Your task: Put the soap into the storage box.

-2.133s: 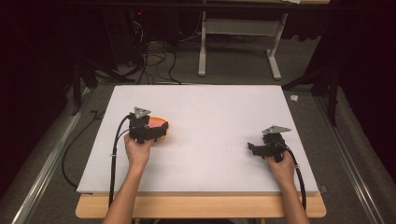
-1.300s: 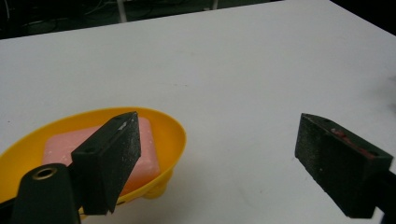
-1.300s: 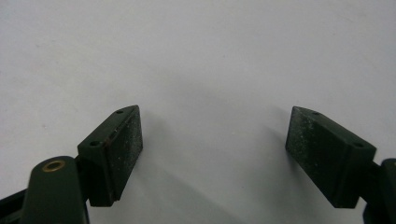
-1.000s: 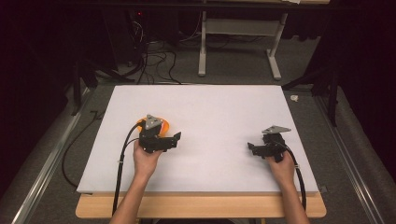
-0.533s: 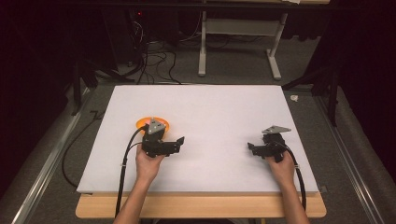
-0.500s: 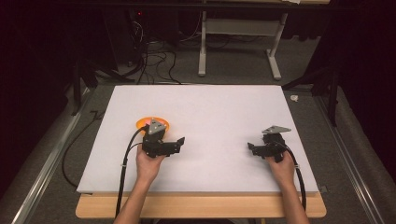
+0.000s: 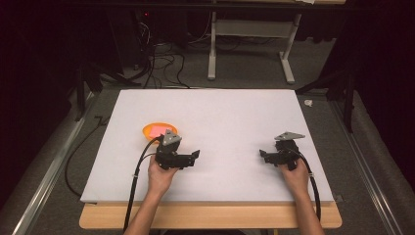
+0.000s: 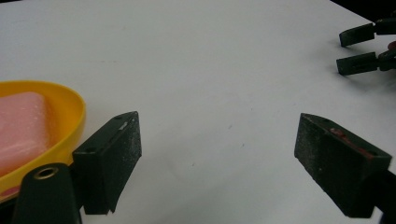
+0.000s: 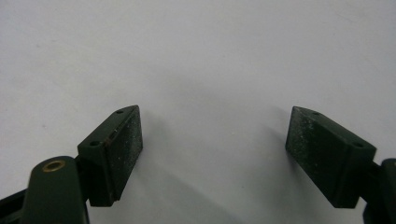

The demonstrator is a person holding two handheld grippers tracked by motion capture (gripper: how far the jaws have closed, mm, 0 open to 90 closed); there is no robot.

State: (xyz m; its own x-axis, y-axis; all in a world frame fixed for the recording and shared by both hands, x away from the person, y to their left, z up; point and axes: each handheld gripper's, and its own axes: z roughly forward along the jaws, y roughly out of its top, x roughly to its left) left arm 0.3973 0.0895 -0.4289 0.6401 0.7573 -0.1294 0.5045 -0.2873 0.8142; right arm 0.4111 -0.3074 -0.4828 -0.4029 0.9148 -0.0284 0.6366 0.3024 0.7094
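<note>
White board (image 7: pixel 230 122) covers most of a wooden table (image 7: pixel 210 216), with dark floor, cables and the legs of another desk behind it. On the left half of the board sits an orange bowl (image 7: pixel 155 129) holding a pink block (image 7: pixel 157 130); in the left gripper view the bowl (image 8: pixel 70 116) looks yellow-orange and the block (image 8: pixel 21 128) lies inside it against the wall. The left gripper (image 7: pixel 195 156) rests just in front of the bowl on the person's side, pointing toward the middle of the board, and its grey plate overlaps the bowl's near rim in the high view. In its own view the left gripper (image 8: pixel 217 140) has its jaws spread wide with bare board between them, and the bowl's edge lies right beside the left-hand jaw, outside the gap. Well apart, on the right half of the board, the right gripper (image 7: pixel 263 155) points back toward the left one. Its jaws too stand wide apart over bare board in the right gripper view (image 9: pixel 212 135), gripping nothing. A hand (image 7: pixel 159 178) holds each gripper from the table's near edge.
</note>
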